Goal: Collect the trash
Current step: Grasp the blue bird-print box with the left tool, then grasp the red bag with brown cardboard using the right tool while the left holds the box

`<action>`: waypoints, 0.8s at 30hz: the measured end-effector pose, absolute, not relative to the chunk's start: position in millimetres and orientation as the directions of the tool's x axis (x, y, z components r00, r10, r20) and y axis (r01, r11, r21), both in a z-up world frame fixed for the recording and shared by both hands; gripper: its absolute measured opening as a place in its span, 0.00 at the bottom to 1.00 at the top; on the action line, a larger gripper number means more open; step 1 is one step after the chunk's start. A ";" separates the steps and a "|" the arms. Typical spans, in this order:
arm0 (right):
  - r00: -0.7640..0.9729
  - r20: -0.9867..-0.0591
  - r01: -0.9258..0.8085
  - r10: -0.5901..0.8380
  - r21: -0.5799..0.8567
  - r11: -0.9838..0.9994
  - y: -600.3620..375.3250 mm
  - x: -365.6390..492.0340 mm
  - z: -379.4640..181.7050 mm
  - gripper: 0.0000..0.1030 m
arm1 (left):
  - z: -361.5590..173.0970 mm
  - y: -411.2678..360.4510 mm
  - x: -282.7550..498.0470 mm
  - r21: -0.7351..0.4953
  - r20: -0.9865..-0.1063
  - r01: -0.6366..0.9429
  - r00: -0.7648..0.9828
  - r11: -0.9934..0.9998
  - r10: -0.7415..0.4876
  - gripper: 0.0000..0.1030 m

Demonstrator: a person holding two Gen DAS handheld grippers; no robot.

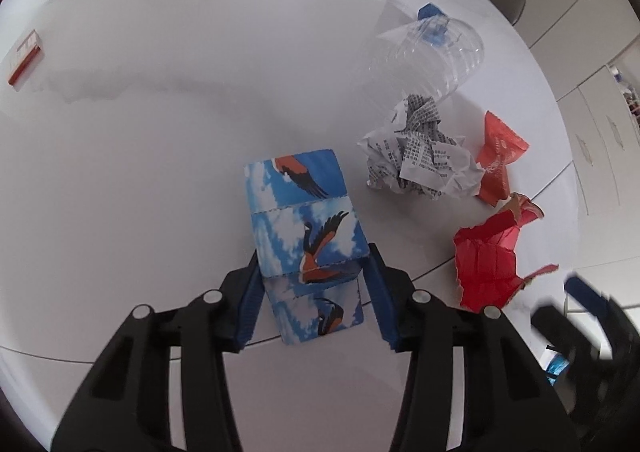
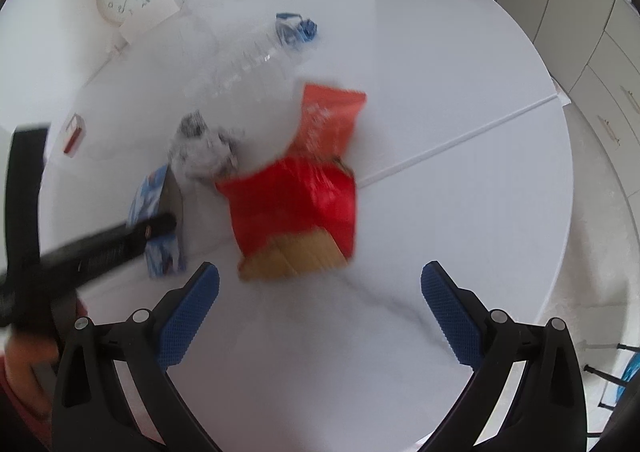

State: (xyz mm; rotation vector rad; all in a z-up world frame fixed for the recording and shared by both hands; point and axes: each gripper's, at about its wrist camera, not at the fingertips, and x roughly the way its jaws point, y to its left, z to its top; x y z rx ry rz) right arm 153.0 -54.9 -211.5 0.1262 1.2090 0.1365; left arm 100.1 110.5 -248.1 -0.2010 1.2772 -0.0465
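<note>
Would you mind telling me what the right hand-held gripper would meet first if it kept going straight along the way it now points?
Probably the torn red paper wrapper, lying just ahead of the open right hand-held gripper on the white round table. The picture is blurred, so bare tabletop may come first.

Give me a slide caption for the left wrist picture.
Left tongs clamp a blue bird-print box on the white table, trash beside it.
</note>
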 end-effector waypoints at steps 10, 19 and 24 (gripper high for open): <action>0.348 -0.929 0.004 0.127 0.137 0.991 -17.9 190.6 -239.8 0.97 | -237.7 138.1 83.0 -0.240 -0.931 -0.088 0.303 0.967 -0.204 0.45; 0.319 -0.947 -0.055 0.042 0.026 0.998 6.3 198.9 -259.8 0.94 | -244.3 144.0 82.1 -0.295 -0.920 -0.102 0.298 0.950 -0.254 0.45; 0.324 -0.945 -0.072 0.041 0.018 0.997 -0.9 199.1 -255.1 0.77 | -242.1 141.7 80.4 -0.300 -0.917 -0.085 0.300 0.950 -0.262 0.45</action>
